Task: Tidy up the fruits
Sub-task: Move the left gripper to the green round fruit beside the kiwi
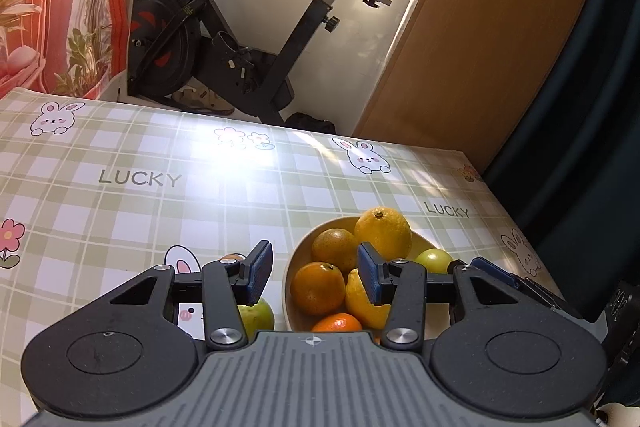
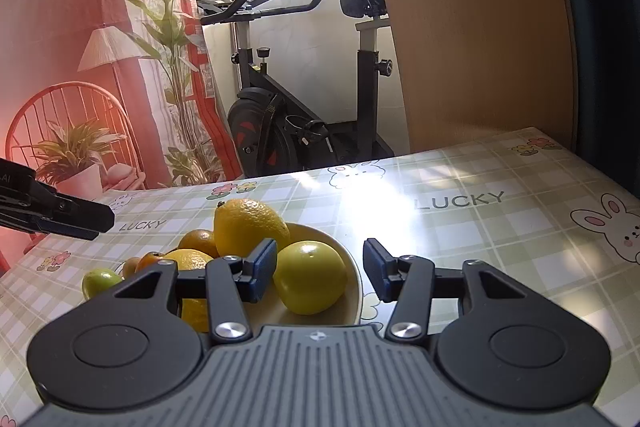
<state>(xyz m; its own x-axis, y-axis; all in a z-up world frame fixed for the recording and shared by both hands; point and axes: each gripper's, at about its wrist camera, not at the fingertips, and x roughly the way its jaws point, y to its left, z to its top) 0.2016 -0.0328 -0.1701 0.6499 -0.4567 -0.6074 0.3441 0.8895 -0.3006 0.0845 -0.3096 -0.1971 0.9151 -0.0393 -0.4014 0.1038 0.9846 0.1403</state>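
Note:
A cream bowl (image 1: 295, 261) on the checked tablecloth holds a big lemon (image 1: 383, 238), oranges (image 1: 318, 287), a mandarin (image 1: 337, 323) and a yellow-green fruit (image 1: 434, 261). My left gripper (image 1: 316, 275) hovers over the bowl's left side, open and empty. A green fruit (image 1: 259, 315) lies on the cloth left of the bowl, partly under the left finger. In the right wrist view the bowl (image 2: 357, 281) sits just ahead, with the lemon (image 2: 248, 227) and yellow-green fruit (image 2: 310, 277). My right gripper (image 2: 320, 269) is open at the bowl's right rim, holding nothing. The left gripper's fingertips (image 2: 86, 221) reach in from the left.
A green fruit (image 2: 100, 281) and a small brownish fruit (image 2: 130, 265) lie on the cloth left of the bowl. Past the table's far edge stand an exercise bike (image 1: 240, 39), a wooden panel (image 1: 480, 39) and a red printed backdrop (image 2: 80, 67).

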